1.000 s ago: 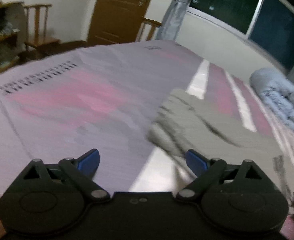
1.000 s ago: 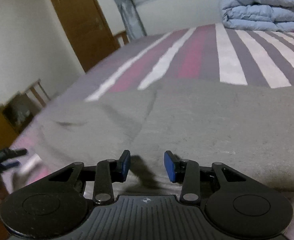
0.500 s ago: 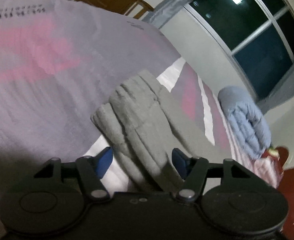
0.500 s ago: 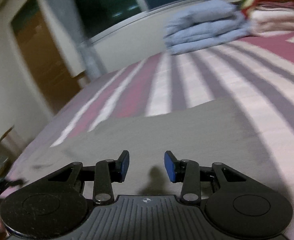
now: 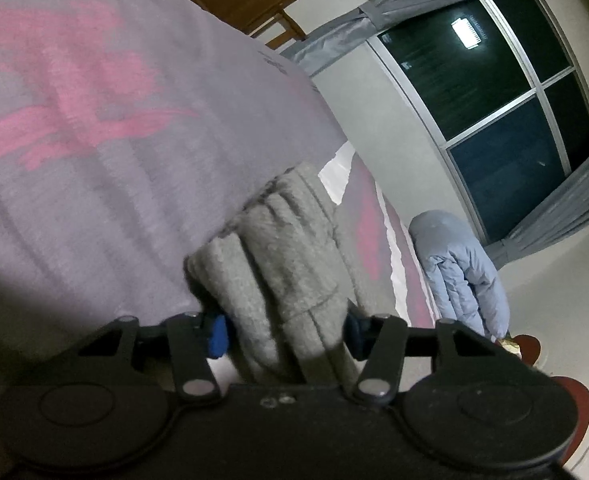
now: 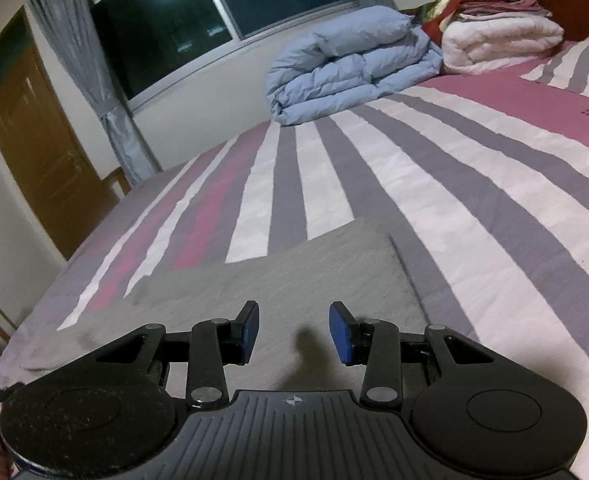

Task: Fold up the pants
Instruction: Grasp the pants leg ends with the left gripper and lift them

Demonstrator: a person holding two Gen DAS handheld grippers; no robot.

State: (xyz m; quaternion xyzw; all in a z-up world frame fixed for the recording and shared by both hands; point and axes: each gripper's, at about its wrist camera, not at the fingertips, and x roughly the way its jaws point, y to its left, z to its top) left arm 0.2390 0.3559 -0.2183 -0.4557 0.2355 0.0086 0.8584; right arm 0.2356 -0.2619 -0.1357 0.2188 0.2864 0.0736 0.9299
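Note:
The grey pants [image 6: 286,276] lie flat on the striped bed. In the left wrist view their bunched end [image 5: 278,264] fills the space between the blue pads of my left gripper [image 5: 284,332]; the jaws stand wide on either side of the thick roll, and the frames do not show whether they pinch it. My right gripper [image 6: 294,332] is open and empty, its pads apart, hovering just above the flat part of the pants near their corner.
A folded blue duvet [image 6: 350,60] and a white blanket [image 6: 502,40] are stacked at the head of the bed [image 6: 474,168]. A window with grey curtains [image 5: 494,80] is behind. A wooden door [image 6: 34,152] and chair stand at left.
My left gripper has moved in over the bunched pant end, which now sits between its pads. My right gripper has swung right along the pants, staying open.

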